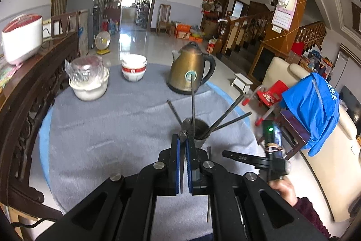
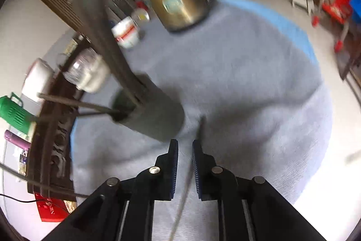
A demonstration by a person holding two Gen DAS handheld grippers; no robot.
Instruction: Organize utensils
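My left gripper (image 1: 183,139) has its jaws pressed nearly together on 1 dark chopstick (image 1: 193,103), which stands almost upright with its lower end over the mouth of the metal holder cup (image 1: 198,128). I count about 4 other chopsticks (image 1: 230,115) already fanned out in that cup. I judge each stick light, rigid and smooth, so it could pivot or slide in the ribbed blue pads (image 1: 177,164); a pinch near the middle should stop it swinging.

My right gripper (image 2: 185,150) has its jaws spread, with 1 more thin chopstick (image 2: 194,150) lying flat on the desk (image 1: 112,128) between them, apparently not yet pinched. The grey cloth looks soft and napped, so a low stick may be awkward to get under.

The cup looks light and narrow, so I would expect it to tip if knocked. The brass-coloured kettle (image 1: 191,69) and stacked bowls (image 1: 134,70) stand well apart.
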